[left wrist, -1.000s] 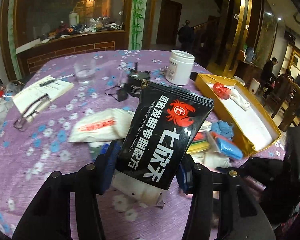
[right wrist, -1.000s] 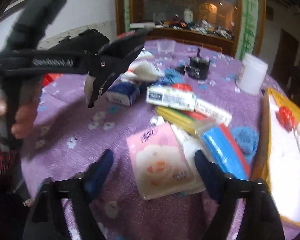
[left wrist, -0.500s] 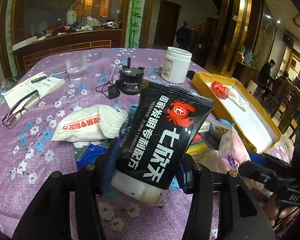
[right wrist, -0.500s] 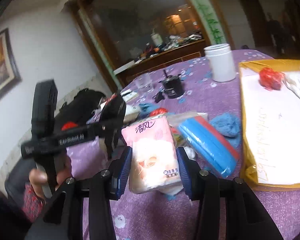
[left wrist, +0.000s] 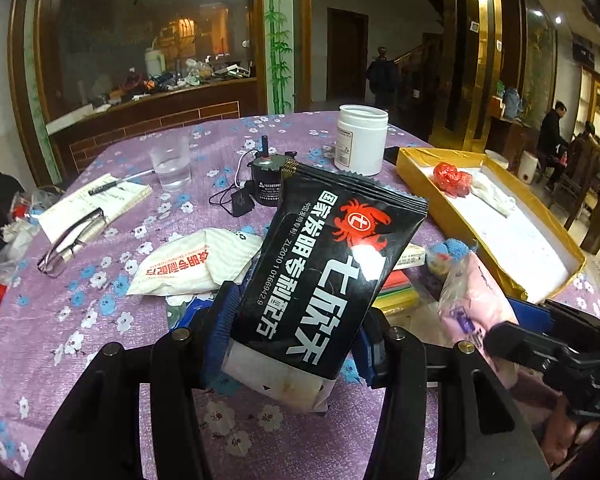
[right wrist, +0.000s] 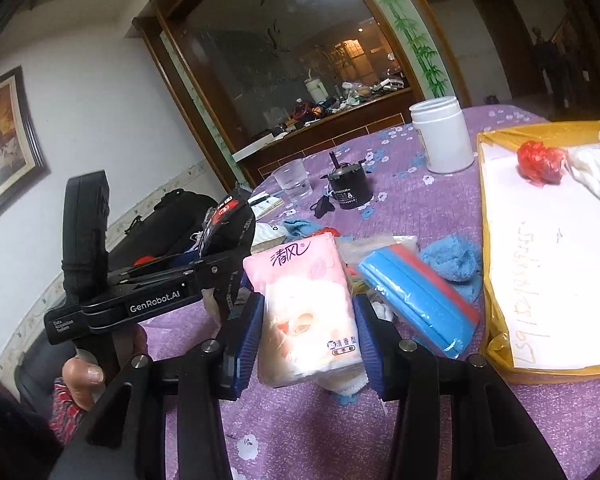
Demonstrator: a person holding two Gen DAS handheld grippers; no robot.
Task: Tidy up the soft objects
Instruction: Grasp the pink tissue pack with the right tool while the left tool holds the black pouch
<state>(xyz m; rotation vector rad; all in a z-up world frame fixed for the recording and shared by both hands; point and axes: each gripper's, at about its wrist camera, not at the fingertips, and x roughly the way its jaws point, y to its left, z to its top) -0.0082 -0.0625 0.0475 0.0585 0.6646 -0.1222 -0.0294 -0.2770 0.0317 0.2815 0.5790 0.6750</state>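
**Both grippers hold a soft packet**

The left gripper (left wrist: 292,344) has its fingers (left wrist: 220,320) closed on a black packet (left wrist: 328,264), which stands tilted between them above the counter (left wrist: 100,320). The right gripper (right wrist: 306,336) presses a pink tissue pack (right wrist: 304,300) between its fingers (right wrist: 246,332). Ahead and to the right of these fingers lies a yellow box (right wrist: 488,280), with a red bag (right wrist: 540,162) inside.

bare white floor in the gold box (right wrist: 485,216) beyond red bundle (right wrist: 539,163); blue towel (right wrist: 454,258) beside its wall
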